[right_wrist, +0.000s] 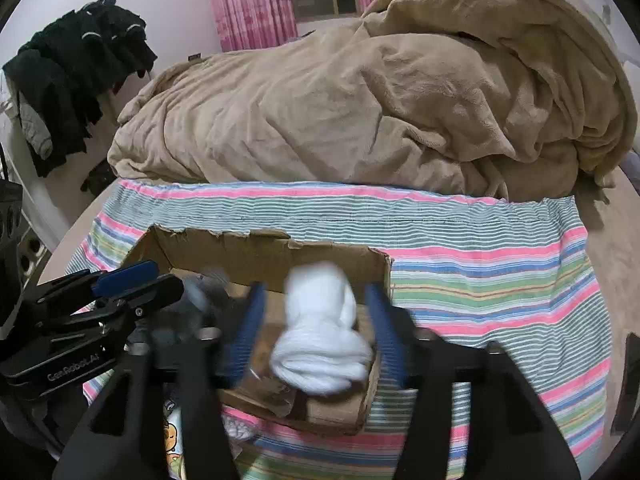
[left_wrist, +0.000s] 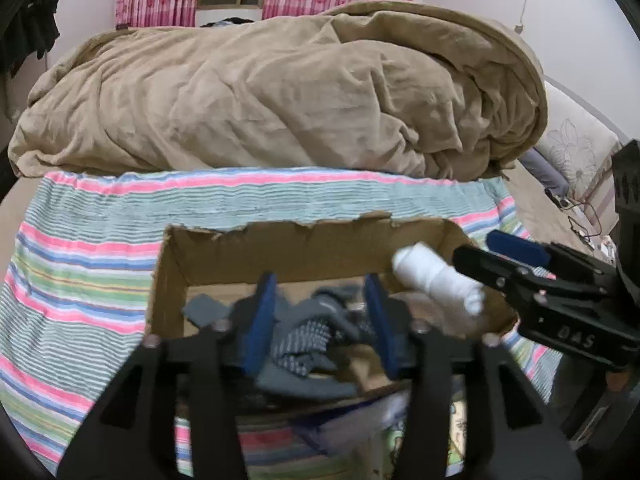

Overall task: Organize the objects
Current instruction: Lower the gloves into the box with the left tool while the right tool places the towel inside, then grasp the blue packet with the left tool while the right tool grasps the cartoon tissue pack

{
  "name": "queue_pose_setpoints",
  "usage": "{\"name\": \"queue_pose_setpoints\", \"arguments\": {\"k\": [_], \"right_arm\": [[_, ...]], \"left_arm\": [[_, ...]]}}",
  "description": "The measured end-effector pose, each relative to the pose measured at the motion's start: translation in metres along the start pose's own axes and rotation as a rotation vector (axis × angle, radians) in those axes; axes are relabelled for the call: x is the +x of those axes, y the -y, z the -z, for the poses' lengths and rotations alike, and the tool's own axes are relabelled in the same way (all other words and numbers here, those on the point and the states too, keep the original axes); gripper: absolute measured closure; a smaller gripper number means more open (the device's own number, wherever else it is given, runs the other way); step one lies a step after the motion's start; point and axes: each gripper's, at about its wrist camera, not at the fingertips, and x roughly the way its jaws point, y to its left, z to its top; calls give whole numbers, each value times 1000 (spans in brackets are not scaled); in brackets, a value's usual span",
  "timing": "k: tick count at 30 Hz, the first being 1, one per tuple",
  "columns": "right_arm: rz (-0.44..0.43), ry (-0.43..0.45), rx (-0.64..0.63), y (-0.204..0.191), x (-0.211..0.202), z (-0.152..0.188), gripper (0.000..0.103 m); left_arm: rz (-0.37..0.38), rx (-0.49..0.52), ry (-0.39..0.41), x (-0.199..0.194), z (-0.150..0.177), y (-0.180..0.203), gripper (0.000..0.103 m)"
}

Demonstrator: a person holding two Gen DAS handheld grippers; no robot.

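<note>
Above the torn brown cardboard box (right_wrist: 256,248): right gripper (right_wrist: 316,332) jaws half open, pads clear of the rolled white sock bundle (right_wrist: 320,344) lying lengthwise between them; left gripper (left_wrist: 320,320) likewise parted over grey socks (left_wrist: 304,344).

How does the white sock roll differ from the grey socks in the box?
The white sock roll is bundled into a tight roll; the grey socks lie loose and crumpled. The white roll is plain, while one of the grey socks shows fine stripes. The white roll sits between the open right gripper pads, over the right end of the cardboard box; the grey socks are between the open left gripper pads, further left. Both are over the same box.
</note>
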Motion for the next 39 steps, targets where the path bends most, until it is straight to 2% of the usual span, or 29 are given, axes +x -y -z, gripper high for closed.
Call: {"name": "queue_pose_setpoints", "arguments": {"k": [1,7,14,18,22,32,39], "right_arm": [[-5,7,4,1,-3,0,39],[-15,33,16,3,-17,1,38],[-29,69,-16,-7,-50,12,38],[-54,88,-22,-13,-71,21,38],[-60,98,-35,-18,-86,25,38],[-75,85,-86,-30,-101,41,38],[-104,3,-109,-42,-74,59,38]], "left_arm": [[3,-1,8,-2,0,0,29],[6,-3,62,-27,0,-1,29],[2,18,141,-77,10,-2,29],[52,-1,137,-98,20,-5,29],[15,17,161,-114,31,-3,29],[-40,51,99,-99,61,-1,29],[-54,56,22,-69,77,-3,29]]}}
